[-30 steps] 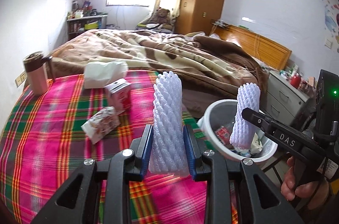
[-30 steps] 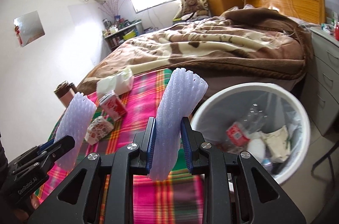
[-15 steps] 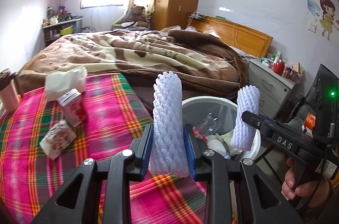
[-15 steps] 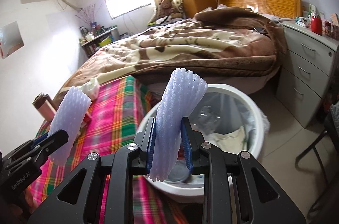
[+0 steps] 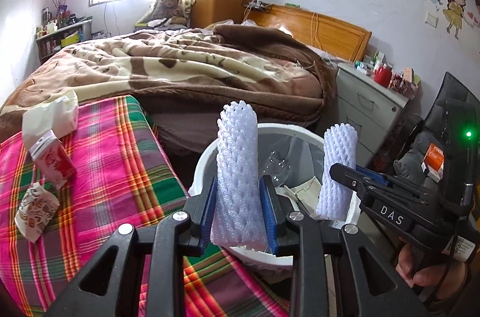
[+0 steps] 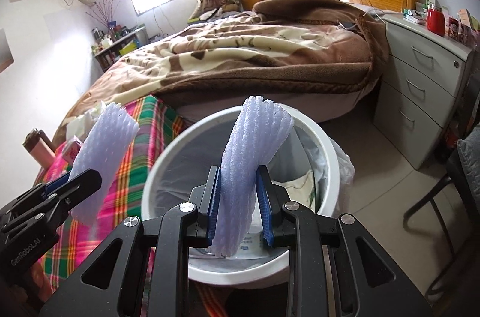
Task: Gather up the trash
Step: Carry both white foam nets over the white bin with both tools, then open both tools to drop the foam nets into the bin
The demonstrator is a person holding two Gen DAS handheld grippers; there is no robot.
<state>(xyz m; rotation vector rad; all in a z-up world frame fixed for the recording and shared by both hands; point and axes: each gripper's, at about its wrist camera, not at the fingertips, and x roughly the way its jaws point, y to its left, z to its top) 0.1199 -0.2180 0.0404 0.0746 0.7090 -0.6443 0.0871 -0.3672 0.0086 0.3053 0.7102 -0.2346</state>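
Now, left wrist view: left tongs (image 5: pixel 239 210) clamped on a foam net (image 5: pixel 238 182), a white-lilac mesh sleeve with diamond holes, standing upright between the blue pads (image 5: pixel 209 207), its lower end slightly squeezed, its open top ragged. It sits in front of the near rim of the white bin (image 5: pixel 270 258). Inside the bin: clear liner, a crushed clear bottle (image 5: pixel 277 167), and paper scraps. Right tongs (image 5: pixel 345 174) come in from the right, held by a hand (image 5: pixel 412 266), pinching a second net (image 5: pixel 337 173) of the same look, upright, over the bin's right side. On the plaid cloth (image 5: pixel 105 167) at left lie a red carton (image 5: pixel 54 161), a crumpled wrapper (image 5: pixel 36 210), and a tissue pack (image 5: pixel 52 116). Brown blanket (image 5: pixel 180 68) on the bed behind.

Right wrist view: right tongs (image 6: pixel 238 207) shut on the second net (image 6: pixel 252 167); here it looks flattened and ribbed, curving to the right at the top, hanging over the bin (image 6: pixel 168 155) opening. Left tongs (image 6: pixel 75 182) at lower left grip the foam net (image 6: pixel 102 152), tilted right, over the plaid cloth (image 6: pixel 141 143) just beside the bin's left rim. Pink flask (image 6: pixel 37 149) stands at far left. Grey drawers (image 6: pixel 420 95) at right.
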